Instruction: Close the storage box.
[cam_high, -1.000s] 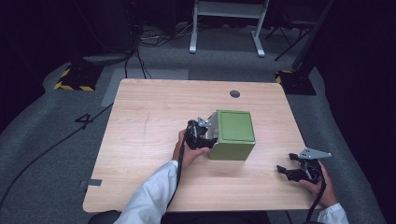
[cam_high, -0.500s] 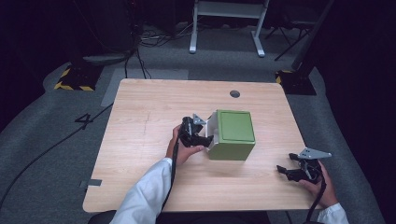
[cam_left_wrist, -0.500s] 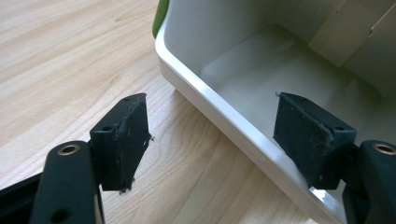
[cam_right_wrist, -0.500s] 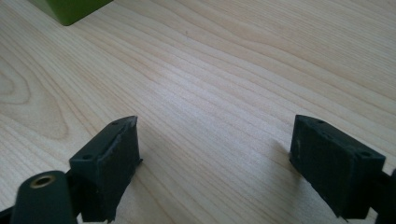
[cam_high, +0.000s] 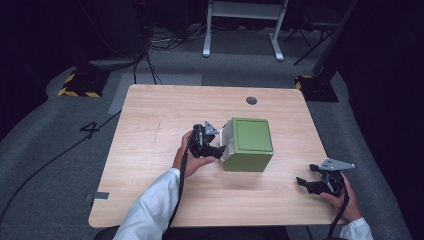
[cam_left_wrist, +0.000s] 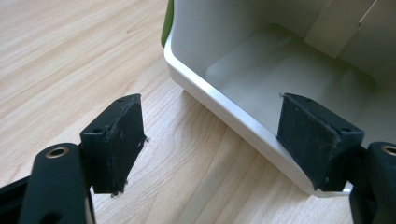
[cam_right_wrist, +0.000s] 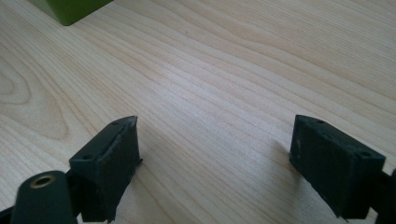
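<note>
A green box (cam_high: 252, 142) with a white inside (cam_left_wrist: 280, 70) lies on the wooden table (cam_high: 150, 115), its open side facing left. My left gripper (cam_high: 212, 145) is at that opening and stands open. In the left gripper view its jaws straddle the white lower rim (cam_left_wrist: 224, 107): one fingertip (cam_left_wrist: 317, 135) is inside the box, the other (cam_left_wrist: 116, 135) hangs over the bare wood. My right gripper (cam_high: 307, 182) rests open near the table's front right corner, with only wood between its fingertips (cam_right_wrist: 112, 158). A green box corner (cam_right_wrist: 70, 9) shows far ahead of it.
A small dark round hole (cam_high: 251, 100) sits near the table's far edge. Grey floor with cables and a metal stand's feet (cam_high: 240, 47) lies beyond. A white sleeve (cam_high: 150, 210) comes in from the table's front edge.
My left gripper has shifted a little to the left at the box's open side, and more of the white rim shows there. The right gripper has stayed put.
</note>
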